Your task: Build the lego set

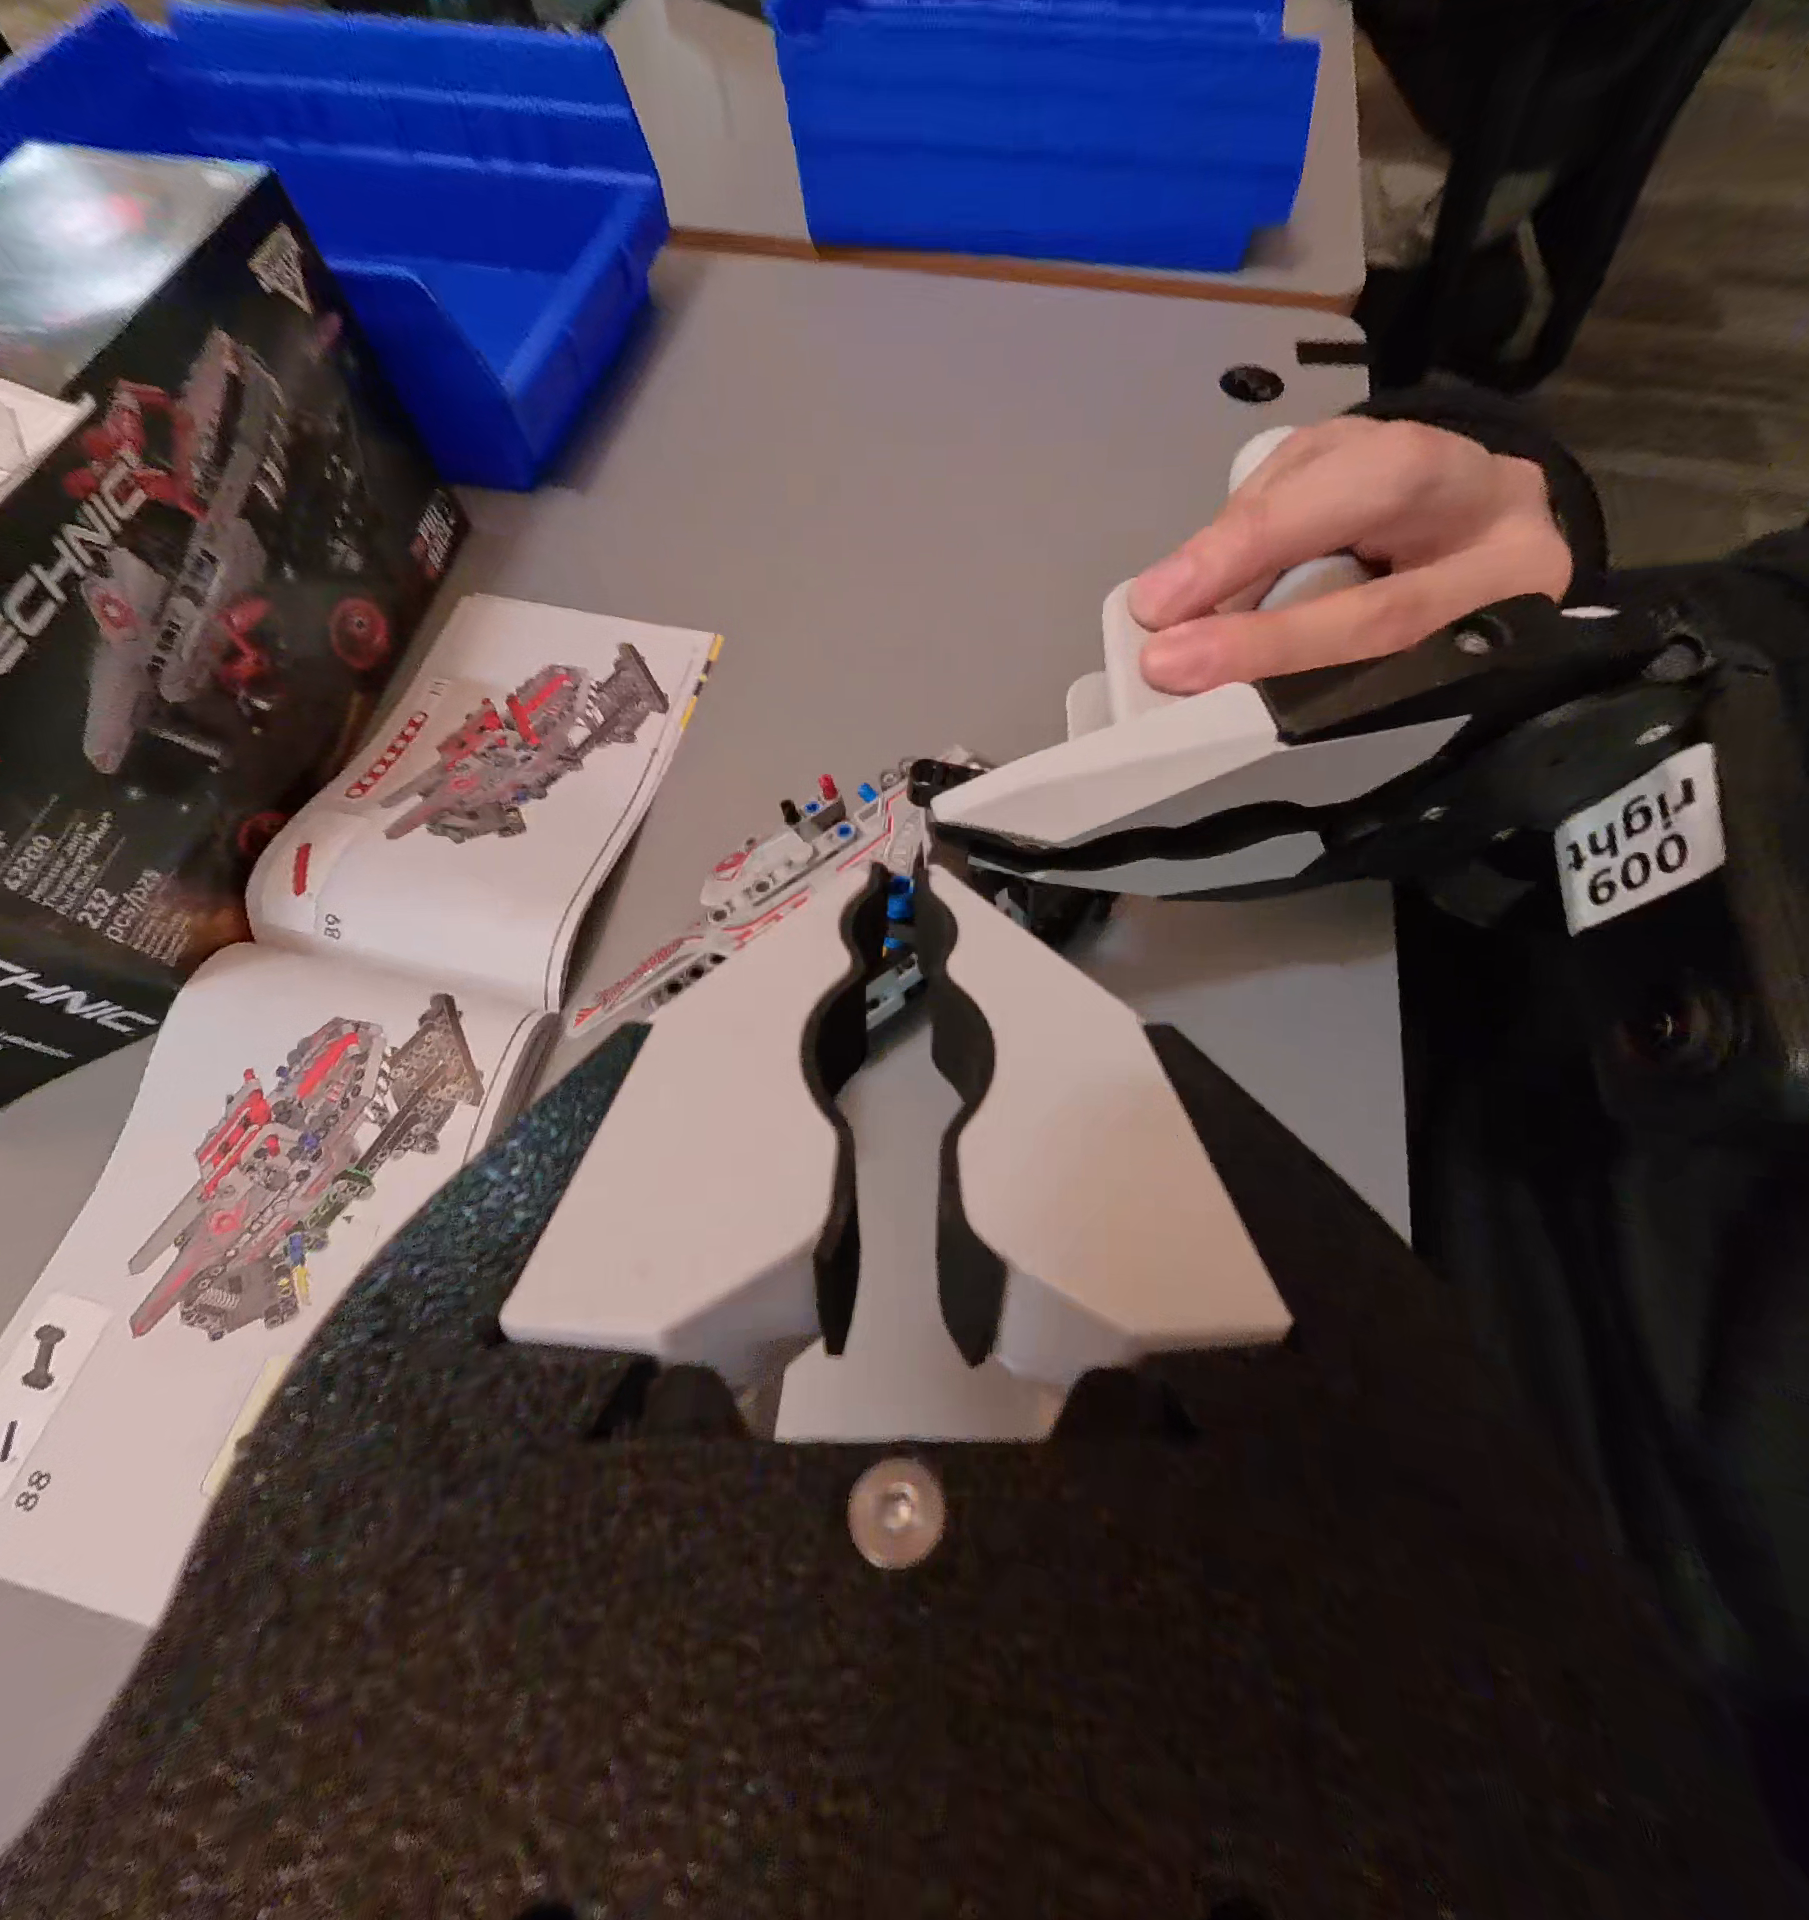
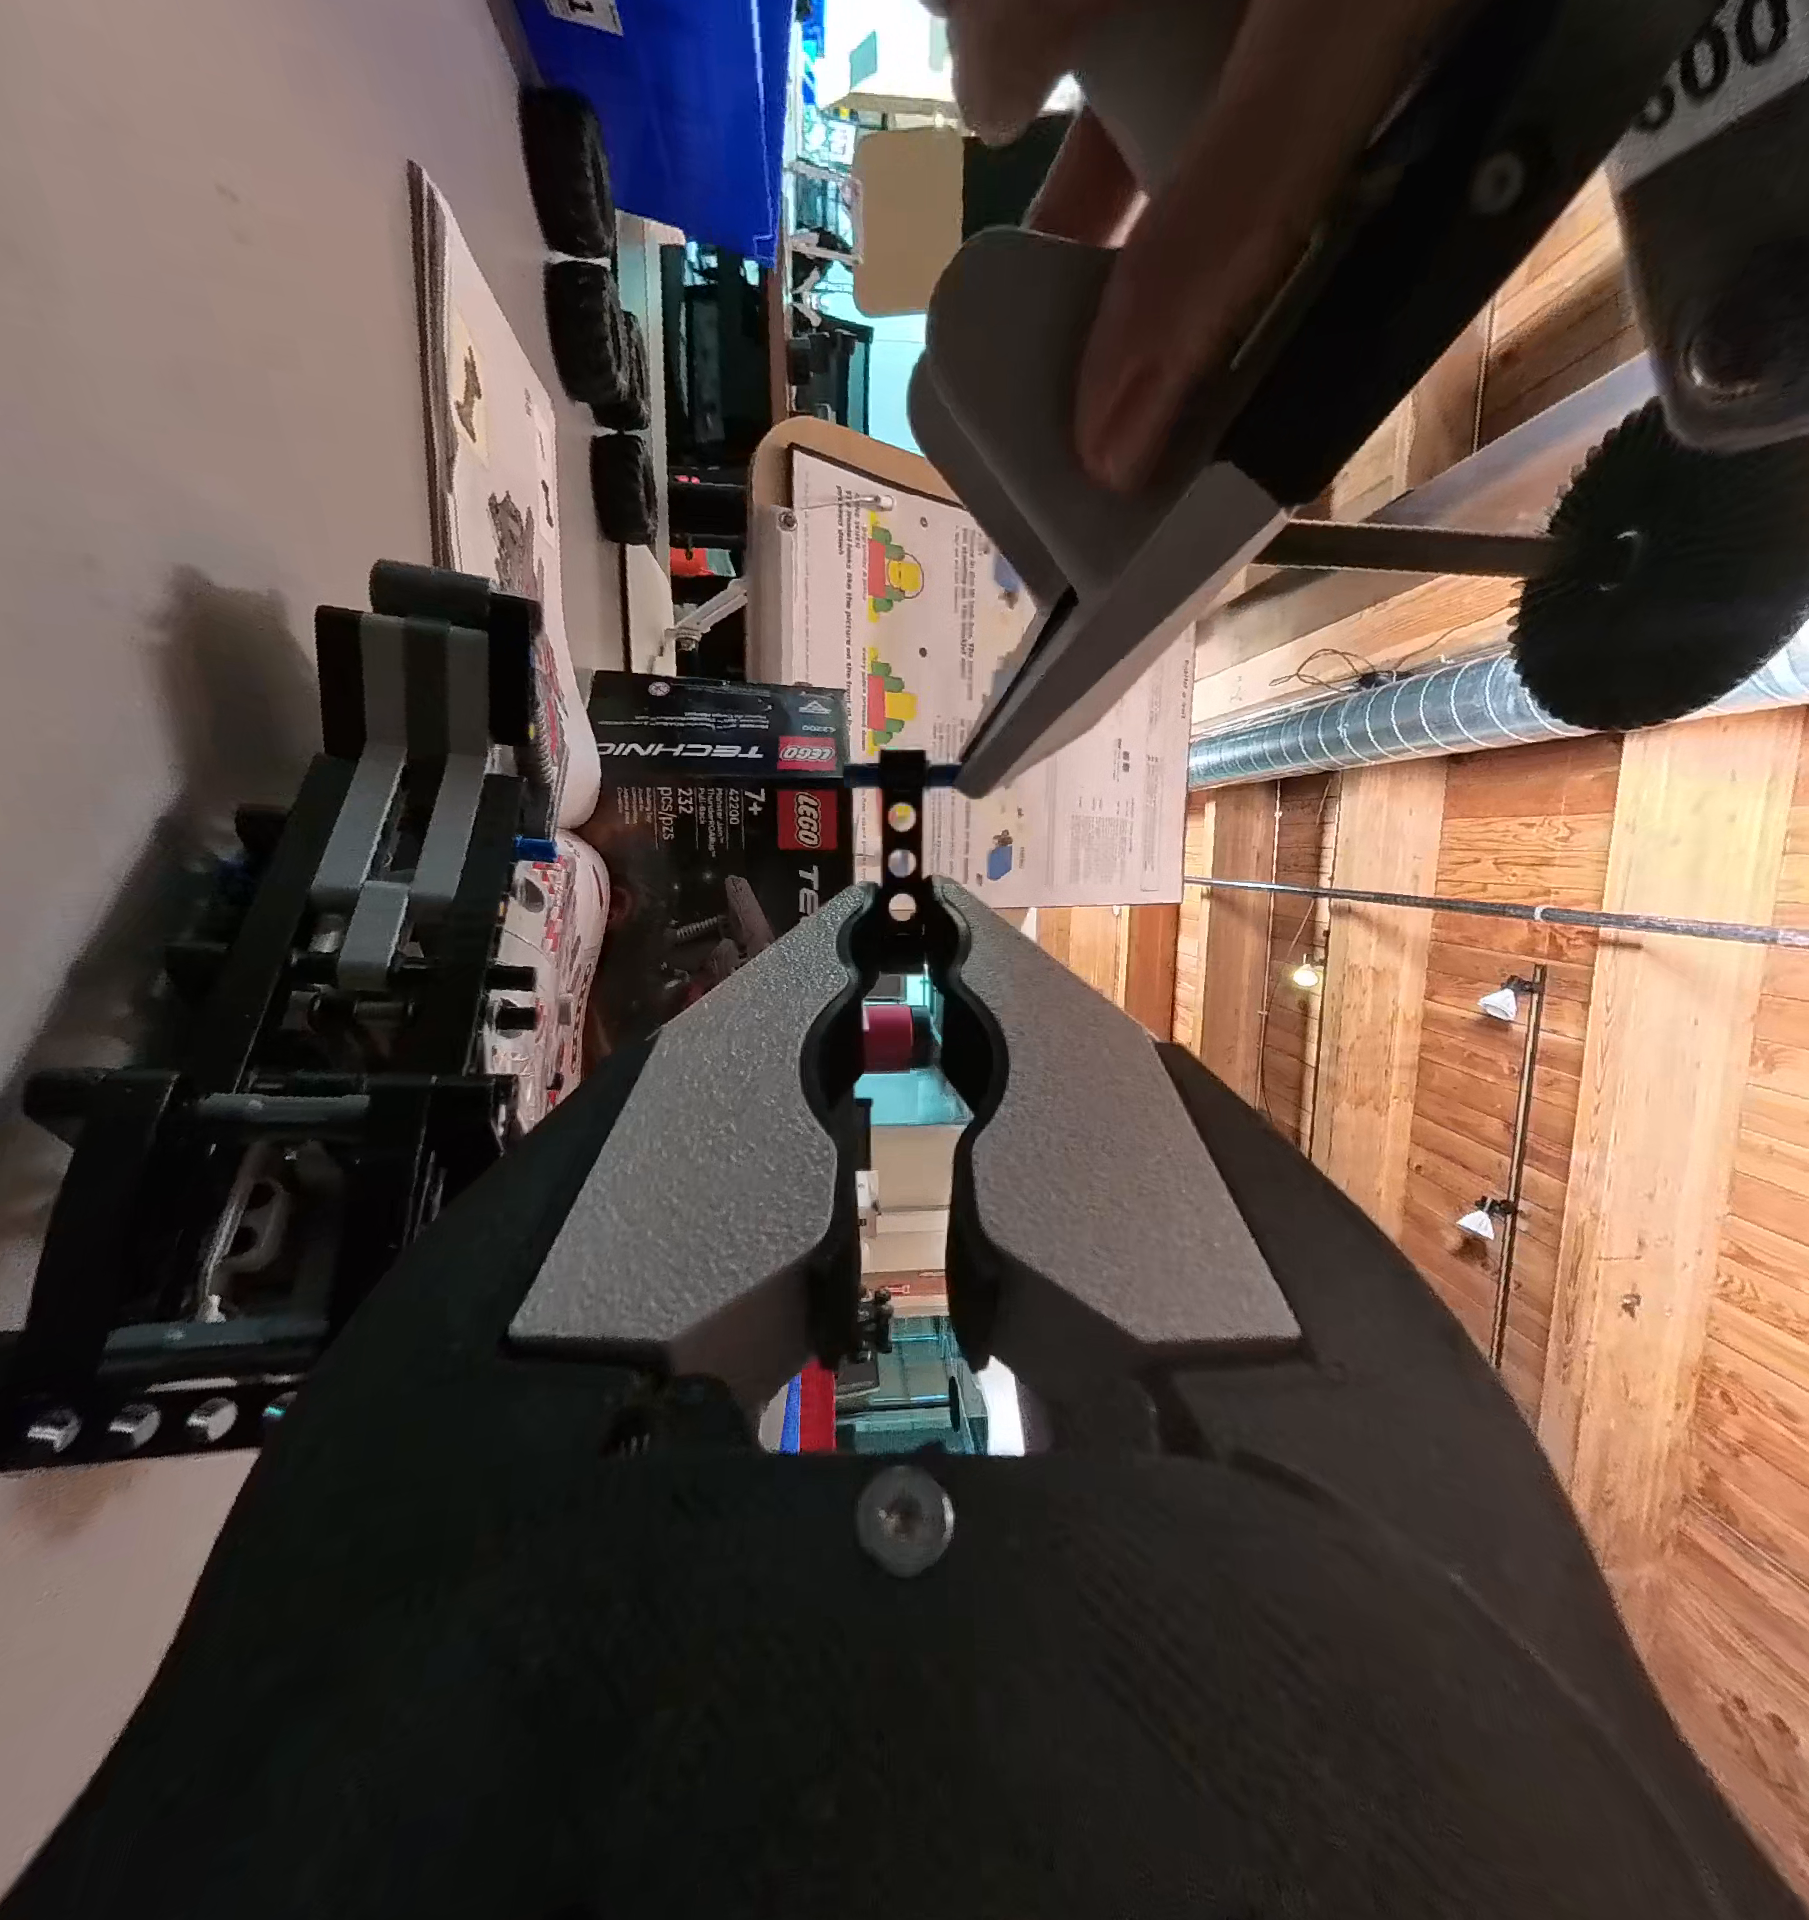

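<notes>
Both claws meet at the half-built lego model [image 1: 775,904] on the grey tabletop [image 1: 879,499]. Left claw [image 1: 905,883] reaches over the model's blue and grey middle; whether it pinches anything I cannot tell. Right claw [image 2: 905,894], rolled sideways, is clenched on a short black holed beam [image 2: 902,831], with a blue pin [image 2: 936,774] at the beam's far end. Just beyond the model lies the open instruction booklet [image 1: 443,831], then the set's dark box [image 1: 152,582], and farthest back the blue bins [image 1: 464,239].
</notes>
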